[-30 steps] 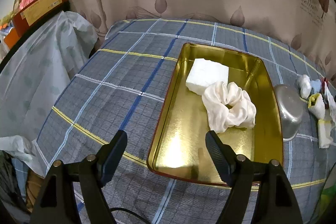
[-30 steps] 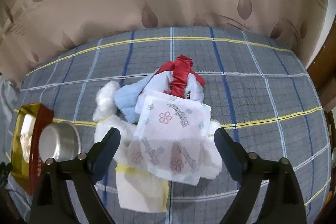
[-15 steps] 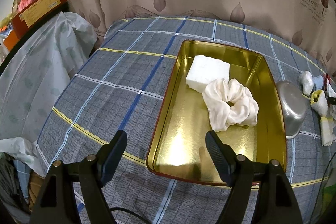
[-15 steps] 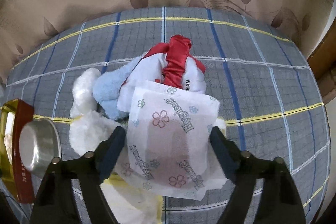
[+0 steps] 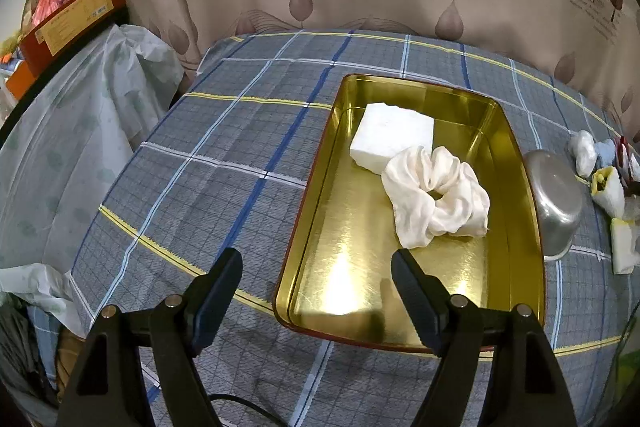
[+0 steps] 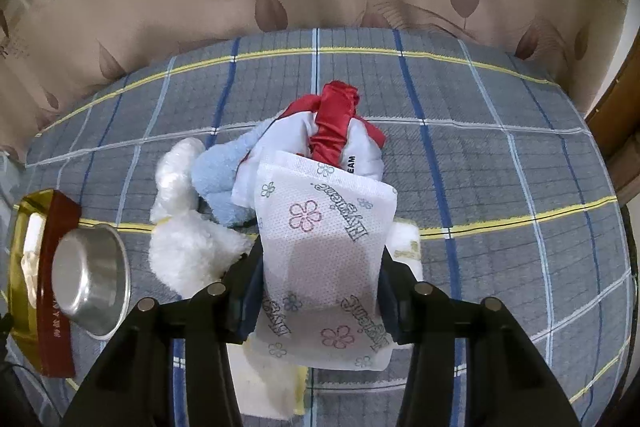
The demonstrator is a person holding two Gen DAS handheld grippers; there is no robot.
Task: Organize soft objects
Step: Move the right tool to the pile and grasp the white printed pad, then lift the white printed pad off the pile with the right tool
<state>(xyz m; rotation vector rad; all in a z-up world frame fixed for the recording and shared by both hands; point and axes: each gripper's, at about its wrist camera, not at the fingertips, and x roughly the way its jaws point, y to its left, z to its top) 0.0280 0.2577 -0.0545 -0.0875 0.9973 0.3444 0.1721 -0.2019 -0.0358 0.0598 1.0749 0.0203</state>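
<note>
Firstly, from the left wrist, the left gripper is seen with its jaws wide apart and nothing between them, held over the near edge of the gold tin on the plaid cloth. A white block and a cream scrunchie lie touching inside the tin. A steel bowl sits upside down against the tin's right wall. The pile of soft things beyond it is cut off by the frame edge and cannot be sorted out.

From the right wrist, the right gripper is seen closing on a flowered tissue pack, the pads apparently pressing its sides; their tips are hidden behind the pack. A red-and-white cloth, a blue plush and a white plush are partly covered by the pack. Only a corner of the tin shows at the left.
</note>
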